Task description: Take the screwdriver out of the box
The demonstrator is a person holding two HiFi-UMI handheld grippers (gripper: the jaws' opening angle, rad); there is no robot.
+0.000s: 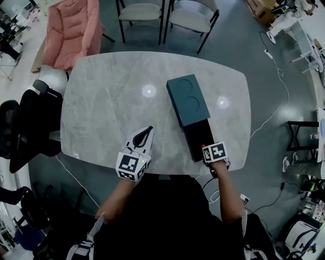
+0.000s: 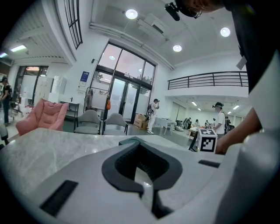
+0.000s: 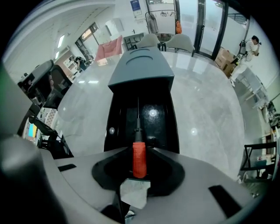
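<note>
A box lies on the marble table [image 1: 111,106], its teal lid [image 1: 188,99] slid back off a black tray [image 1: 197,134]. In the right gripper view the tray [image 3: 162,122] is open below me, and a screwdriver with a red handle [image 3: 139,159] and a thin dark shaft points along it toward the lid [image 3: 141,65]. My right gripper [image 3: 139,151] points steeply down at the tray's near end, shut on the red handle. From the head view only its marker cube [image 1: 214,151] is visible. My left gripper [image 1: 146,133] rests low over the table left of the box, jaws together [image 2: 146,188] with nothing in them.
Two grey chairs [image 1: 167,15] stand at the table's far side, with a pink armchair [image 1: 71,30] at the far left. Black office chairs [image 1: 30,122] crowd the left edge. A white cable [image 1: 274,101] runs over the floor to the right. The table's near edge lies just under both grippers.
</note>
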